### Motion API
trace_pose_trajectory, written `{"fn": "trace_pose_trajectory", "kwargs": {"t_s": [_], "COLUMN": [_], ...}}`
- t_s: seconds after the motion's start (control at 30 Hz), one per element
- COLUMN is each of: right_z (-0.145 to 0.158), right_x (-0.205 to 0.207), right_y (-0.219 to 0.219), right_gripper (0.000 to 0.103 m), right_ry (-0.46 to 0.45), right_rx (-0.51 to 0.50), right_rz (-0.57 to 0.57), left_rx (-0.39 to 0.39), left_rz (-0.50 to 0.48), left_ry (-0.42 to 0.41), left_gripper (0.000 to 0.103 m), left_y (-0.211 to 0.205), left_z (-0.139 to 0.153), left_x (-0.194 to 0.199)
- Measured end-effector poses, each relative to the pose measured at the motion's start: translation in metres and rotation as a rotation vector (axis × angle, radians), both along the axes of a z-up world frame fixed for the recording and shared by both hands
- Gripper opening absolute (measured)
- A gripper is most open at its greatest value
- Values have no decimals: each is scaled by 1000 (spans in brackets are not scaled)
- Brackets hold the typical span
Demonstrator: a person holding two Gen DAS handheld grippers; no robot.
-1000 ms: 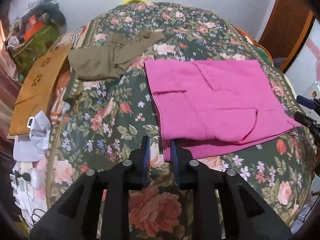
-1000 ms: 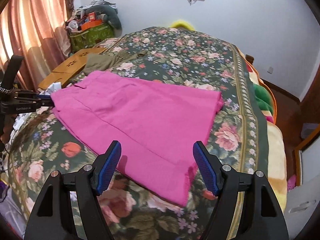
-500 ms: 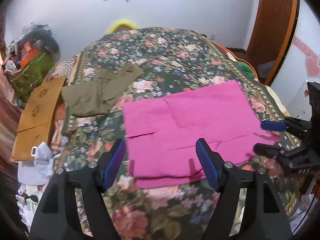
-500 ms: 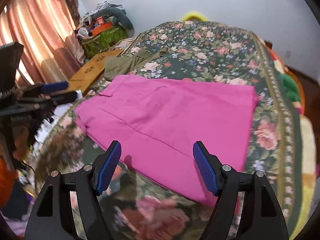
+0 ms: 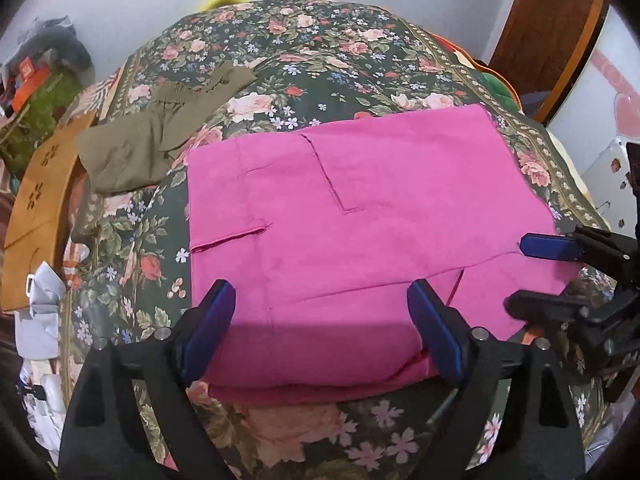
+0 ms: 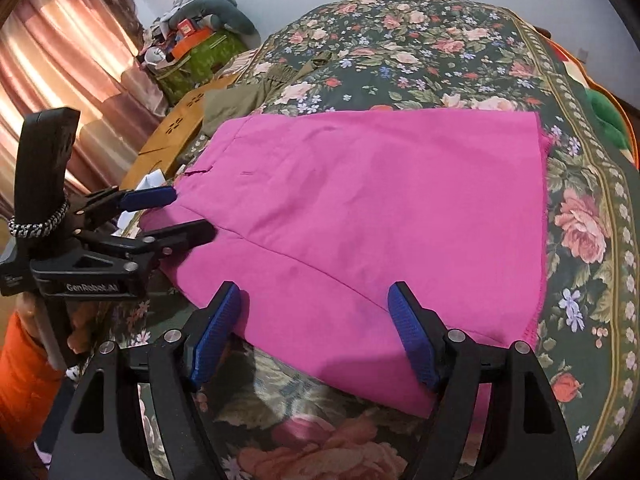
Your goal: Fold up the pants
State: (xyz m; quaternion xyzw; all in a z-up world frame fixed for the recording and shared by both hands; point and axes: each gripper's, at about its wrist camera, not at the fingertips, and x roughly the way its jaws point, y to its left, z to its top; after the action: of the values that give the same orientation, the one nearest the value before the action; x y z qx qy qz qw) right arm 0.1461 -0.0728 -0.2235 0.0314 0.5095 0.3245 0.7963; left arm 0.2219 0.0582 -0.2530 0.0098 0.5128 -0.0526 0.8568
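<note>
floral bedspread (image 5: pixel 328 52), dark green with pink roses, covers the bed that fills the room, and the bright pink cloth pants (image 5: pixel 360 216) lie flat on its near half, already doubled over into a broad rectangle with a pocket flap showing. a second ago the left gripper (image 5: pixel 326 328) had its blue-padded jaws nearly together at the pants' near corner; they have just been opening and now stand wide over the near edge, with the pink cloth beneath them but nothing pinched. the right gripper (image 6: pixel 316 332) stands about as wide as before, low over the near hem at the other end, its pads clear of the cloth. i'd judge one fold has been let go and both tools are lining up along the near edge for the next one. beyond the pants' far-left corner lies an olive green crumpled garment (image 5: pixel 156 136). further left of the pants, off the bed, a green fabric box (image 6: pixel 200 60) holds heaped clothes and an orange packet; i can't make out more.
</note>
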Motion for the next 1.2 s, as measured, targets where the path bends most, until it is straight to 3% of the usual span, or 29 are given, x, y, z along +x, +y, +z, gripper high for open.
{"fn": "trace_pose_trajectory", "kwargs": {"t_s": [0.23,0.4,0.63,0.83,1.2], "right_z": [-1,-1,-3,-5,7], "right_x": [-4,-8,-13,-19,-19], "right_y": [-16,-33,-54,-75,-73], "right_gripper": [73,72,71,71,73], "right_ry": [-7,-30,-44,-51,-108], "right_rx": [-11,-45,-87,-120,-174], "right_rz": [-34,-64,-112,-151,-136], "left_rx": [49,-12,29,-19,48], "left_rz": [19,55,102,125,146], "left_ry": [-32,-17,-18,-8,-27], "left_gripper": [93,93,93,95,94], "left_y": [9,25,44,55,51], "left_z": [4,5,3,-1,14], "left_x": [-15,-23,-38,-48,-48]}}
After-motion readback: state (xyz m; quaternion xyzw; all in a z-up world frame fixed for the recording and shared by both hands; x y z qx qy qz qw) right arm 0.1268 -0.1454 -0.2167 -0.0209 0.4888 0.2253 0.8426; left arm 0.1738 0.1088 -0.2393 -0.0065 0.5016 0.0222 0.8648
